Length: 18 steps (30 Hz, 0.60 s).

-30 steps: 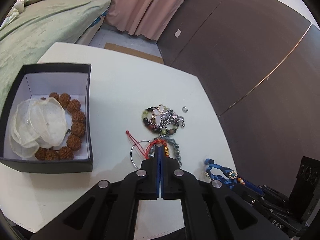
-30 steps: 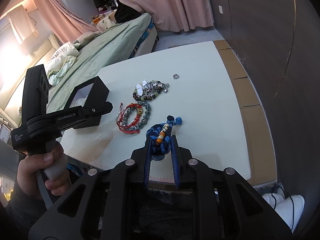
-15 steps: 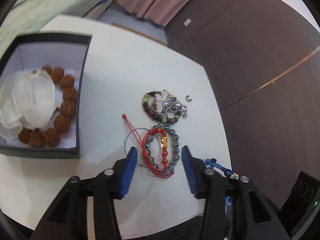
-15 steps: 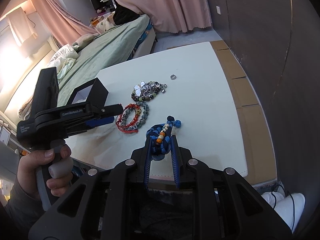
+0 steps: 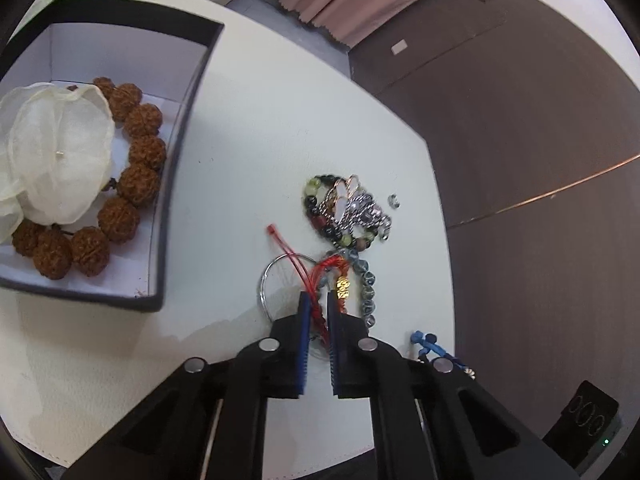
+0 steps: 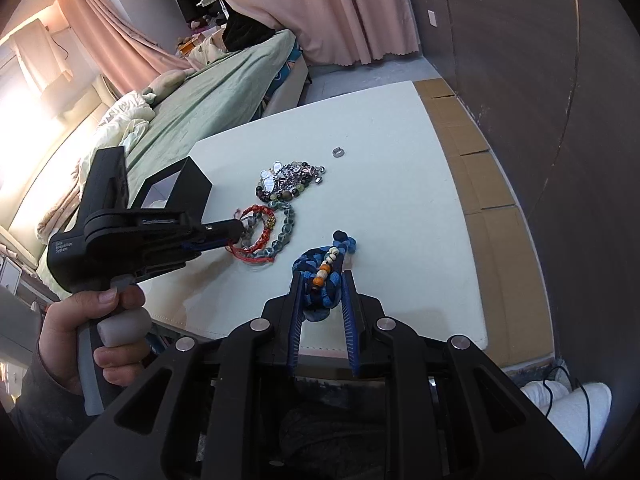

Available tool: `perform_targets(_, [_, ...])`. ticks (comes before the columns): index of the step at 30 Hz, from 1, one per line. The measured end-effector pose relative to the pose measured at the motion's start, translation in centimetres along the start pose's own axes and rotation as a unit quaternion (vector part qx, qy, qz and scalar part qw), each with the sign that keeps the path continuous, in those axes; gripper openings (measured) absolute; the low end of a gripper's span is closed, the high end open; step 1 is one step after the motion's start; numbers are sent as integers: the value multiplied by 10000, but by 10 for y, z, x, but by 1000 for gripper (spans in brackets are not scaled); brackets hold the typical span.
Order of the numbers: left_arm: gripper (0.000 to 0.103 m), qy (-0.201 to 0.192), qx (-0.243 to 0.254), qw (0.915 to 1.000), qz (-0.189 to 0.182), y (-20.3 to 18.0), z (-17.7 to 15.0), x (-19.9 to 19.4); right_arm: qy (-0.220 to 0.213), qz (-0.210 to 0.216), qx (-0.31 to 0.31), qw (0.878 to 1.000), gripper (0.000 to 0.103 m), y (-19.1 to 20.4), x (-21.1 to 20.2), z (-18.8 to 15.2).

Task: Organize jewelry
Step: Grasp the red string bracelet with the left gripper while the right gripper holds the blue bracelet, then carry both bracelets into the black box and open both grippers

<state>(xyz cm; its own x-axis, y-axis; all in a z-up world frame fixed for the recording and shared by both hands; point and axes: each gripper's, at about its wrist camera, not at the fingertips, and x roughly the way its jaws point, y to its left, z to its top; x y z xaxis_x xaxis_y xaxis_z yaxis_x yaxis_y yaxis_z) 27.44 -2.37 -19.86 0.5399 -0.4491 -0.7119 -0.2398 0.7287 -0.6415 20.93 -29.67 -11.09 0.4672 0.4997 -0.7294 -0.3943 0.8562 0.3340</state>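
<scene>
My left gripper (image 5: pixel 316 300) has its jaws nearly closed around the red cord bracelet (image 5: pixel 326 276) with a gold charm, which lies on the white table beside a grey-blue bead bracelet (image 5: pixel 366 284) and a thin silver hoop (image 5: pixel 266 280). The red bracelet also shows in the right wrist view (image 6: pixel 260 232). My right gripper (image 6: pixel 322 280) is closed on the blue braided bracelet (image 6: pixel 320 276) with orange and white beads. A black box (image 5: pixel 176 152) at the left holds a brown seed-bead bracelet (image 5: pixel 138 160) and a white fabric flower (image 5: pixel 56 160).
A pile of mixed bead and silver chain jewelry (image 5: pixel 344 212) lies further out, with a small silver ring (image 5: pixel 394 200) to its right. The table's right edge (image 6: pixel 460 184) borders a brown floor and dark wall. A green bed (image 6: pixel 208 92) stands beyond the table.
My left gripper opened, moved down over the red bracelet, and has now closed in around its cord. My right gripper has stayed still on the blue bracelet.
</scene>
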Motion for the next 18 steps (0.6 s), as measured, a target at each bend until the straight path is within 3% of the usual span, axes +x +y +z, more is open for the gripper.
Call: perform_targets(18, [3, -496, 270, 9974, -445, -15, 6, -62, -201, 177, -140, 9995, 19, 21, -13, 11])
